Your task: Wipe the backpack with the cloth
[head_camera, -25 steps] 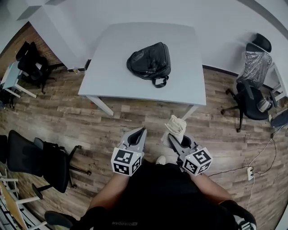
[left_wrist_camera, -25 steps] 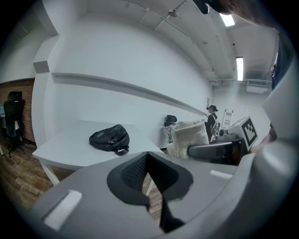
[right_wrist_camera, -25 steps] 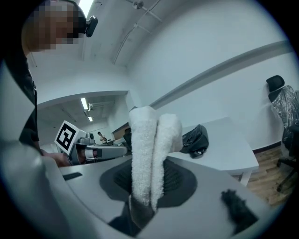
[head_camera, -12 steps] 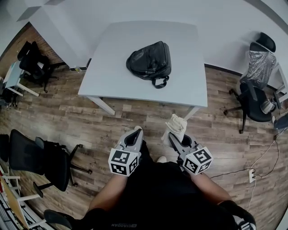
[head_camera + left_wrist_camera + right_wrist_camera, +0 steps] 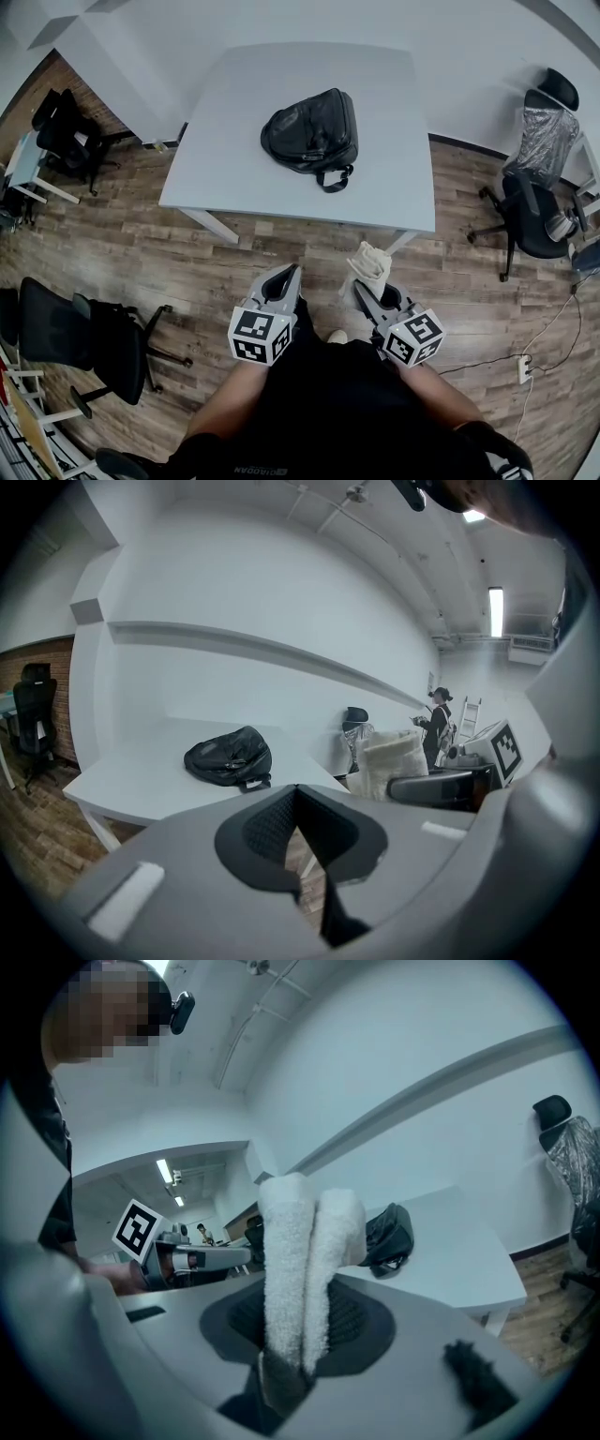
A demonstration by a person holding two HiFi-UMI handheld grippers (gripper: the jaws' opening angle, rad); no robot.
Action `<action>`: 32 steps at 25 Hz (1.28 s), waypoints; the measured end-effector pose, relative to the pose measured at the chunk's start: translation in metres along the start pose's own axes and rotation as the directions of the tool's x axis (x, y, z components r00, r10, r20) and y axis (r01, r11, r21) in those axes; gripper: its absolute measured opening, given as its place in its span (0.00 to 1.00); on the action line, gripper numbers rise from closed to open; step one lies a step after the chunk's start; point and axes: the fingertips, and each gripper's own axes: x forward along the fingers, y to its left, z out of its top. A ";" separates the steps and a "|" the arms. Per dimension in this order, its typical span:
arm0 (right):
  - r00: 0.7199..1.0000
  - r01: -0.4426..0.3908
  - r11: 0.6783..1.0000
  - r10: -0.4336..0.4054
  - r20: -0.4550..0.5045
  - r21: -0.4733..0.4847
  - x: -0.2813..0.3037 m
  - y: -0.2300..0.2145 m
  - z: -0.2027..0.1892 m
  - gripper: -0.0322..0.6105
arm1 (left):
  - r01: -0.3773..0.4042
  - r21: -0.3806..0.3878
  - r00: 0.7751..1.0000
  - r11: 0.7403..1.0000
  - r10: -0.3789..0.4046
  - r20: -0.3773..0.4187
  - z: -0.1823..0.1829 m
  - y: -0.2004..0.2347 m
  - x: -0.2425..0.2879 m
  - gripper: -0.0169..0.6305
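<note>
A black backpack lies flat on the white table, its handle toward me; it also shows as the backpack and the backpack in the gripper views. My right gripper is shut on a folded white cloth, which stands up between the jaws as the cloth. My left gripper is shut with nothing in it. Both grippers hang over the floor in front of the table, well short of the backpack.
Black office chairs stand at the right, the lower left and the far left. A person stands far off in the room. A cable and socket lie on the wooden floor at right.
The table and backpack have come slightly nearer in the head view. Both grippers keep about the same place and the cloth stays clamped.
</note>
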 end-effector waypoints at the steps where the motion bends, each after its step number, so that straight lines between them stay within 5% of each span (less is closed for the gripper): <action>1: 1.000 -0.002 1.000 0.002 -0.004 0.000 0.003 -0.002 0.000 0.20 | 0.000 -0.002 1.000 1.000 0.000 -0.003 0.000 0.001 0.002 0.04; 12: 0.999 -0.011 1.000 0.011 -0.042 0.000 0.046 -0.013 0.007 0.20 | -0.002 -0.025 1.000 1.000 0.001 -0.029 -0.002 0.037 0.021 0.04; 32: 0.989 0.007 1.000 -0.004 -0.146 0.017 0.192 -0.041 0.031 0.20 | 0.001 -0.104 0.997 0.995 -0.010 -0.081 0.018 0.167 0.083 0.04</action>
